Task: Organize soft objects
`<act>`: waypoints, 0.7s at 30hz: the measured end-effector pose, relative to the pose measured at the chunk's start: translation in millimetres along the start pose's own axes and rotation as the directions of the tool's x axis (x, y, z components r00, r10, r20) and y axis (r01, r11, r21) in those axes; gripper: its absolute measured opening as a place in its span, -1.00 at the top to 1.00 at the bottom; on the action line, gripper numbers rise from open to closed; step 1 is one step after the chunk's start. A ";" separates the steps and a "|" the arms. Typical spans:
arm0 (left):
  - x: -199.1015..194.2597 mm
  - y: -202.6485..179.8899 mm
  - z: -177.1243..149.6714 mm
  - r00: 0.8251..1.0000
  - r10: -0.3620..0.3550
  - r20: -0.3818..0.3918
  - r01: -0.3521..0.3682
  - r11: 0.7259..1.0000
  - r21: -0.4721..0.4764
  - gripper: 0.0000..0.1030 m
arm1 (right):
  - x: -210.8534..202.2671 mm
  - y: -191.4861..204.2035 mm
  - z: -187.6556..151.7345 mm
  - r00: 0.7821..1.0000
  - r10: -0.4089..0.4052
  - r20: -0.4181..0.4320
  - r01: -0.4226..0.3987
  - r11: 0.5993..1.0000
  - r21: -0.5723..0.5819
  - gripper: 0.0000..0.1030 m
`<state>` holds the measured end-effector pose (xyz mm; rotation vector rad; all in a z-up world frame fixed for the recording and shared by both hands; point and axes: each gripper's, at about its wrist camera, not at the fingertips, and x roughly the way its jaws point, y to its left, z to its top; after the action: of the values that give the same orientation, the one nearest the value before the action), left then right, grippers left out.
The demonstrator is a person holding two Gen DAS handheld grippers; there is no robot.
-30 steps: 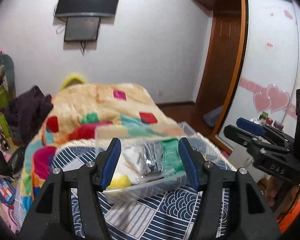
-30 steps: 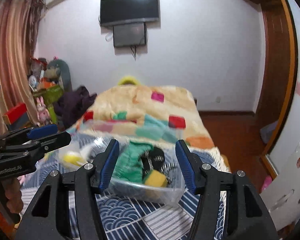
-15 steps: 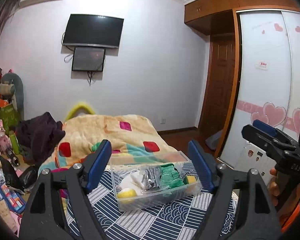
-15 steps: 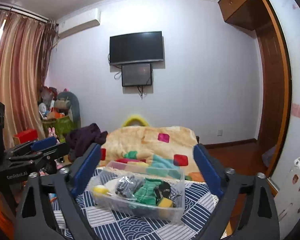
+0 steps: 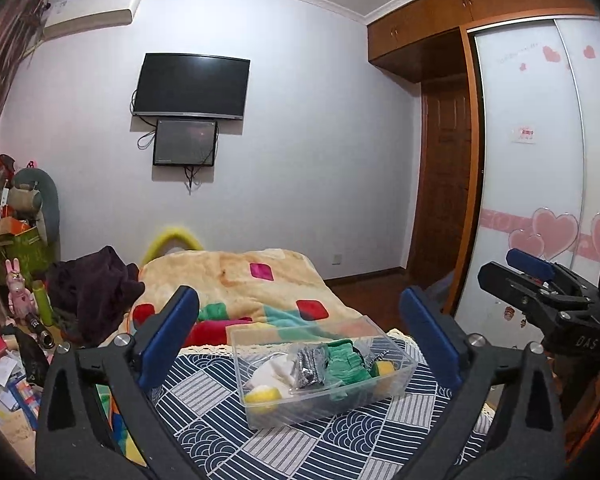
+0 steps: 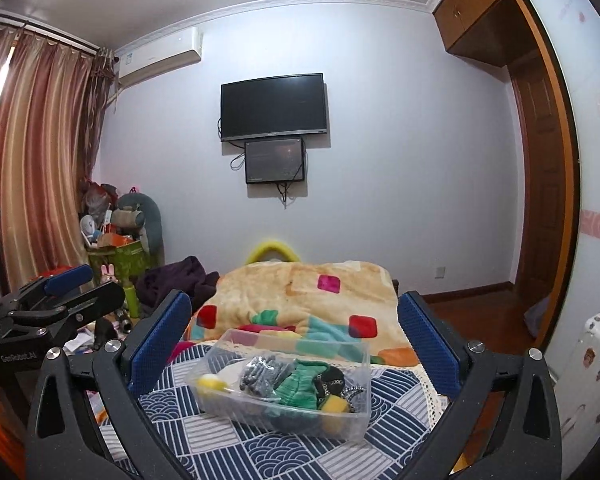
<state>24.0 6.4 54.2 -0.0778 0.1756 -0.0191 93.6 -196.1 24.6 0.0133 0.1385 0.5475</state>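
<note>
Both claws spread wide, empty: left gripper [image 5: 300, 340], right gripper [image 6: 296, 340]. Clear plastic bin of soft items [image 5: 324, 372] ahead, between fingers (apparently filled). Step: likely finishing; next, verify nothing left.

left claw [image 5: 300, 334]: black frame, blue pads, silver screws | right claw [image 6: 294, 330]: same

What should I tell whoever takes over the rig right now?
Left gripper: open, empty, held back from the bin. Right gripper: open, empty, likewise clear of it.
The clear plastic bin sits on the blue patterned cloth on the bed. Inside: green cloth, yellow sponge, white cloth, grey bundle.
Done: soft items visible are in the bin.
Left: I cannot tell; check for stray items.
</note>
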 end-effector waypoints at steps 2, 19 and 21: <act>0.5 -0.6 -1.0 1.000 0.001 -0.001 -0.001 1.000 0.000 -0.98 | -0.3 0.3 0.1 1.000 0.001 0.000 -0.001 1.000 0.001 -1.00; -1.2 -3.8 -1.3 1.000 -0.008 -0.001 0.008 1.000 0.010 -0.98 | -2.7 0.5 1.7 1.000 0.004 0.002 -0.004 1.000 0.008 -1.00; -0.7 -4.3 -1.6 1.000 -0.007 -0.002 0.007 1.000 0.013 -0.98 | -4.2 -0.6 -0.8 1.000 0.006 0.000 -0.006 1.000 0.013 -1.00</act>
<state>22.9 2.0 53.1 -0.0650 0.1769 -0.0275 90.3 -198.9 24.3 0.0260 0.1417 0.5525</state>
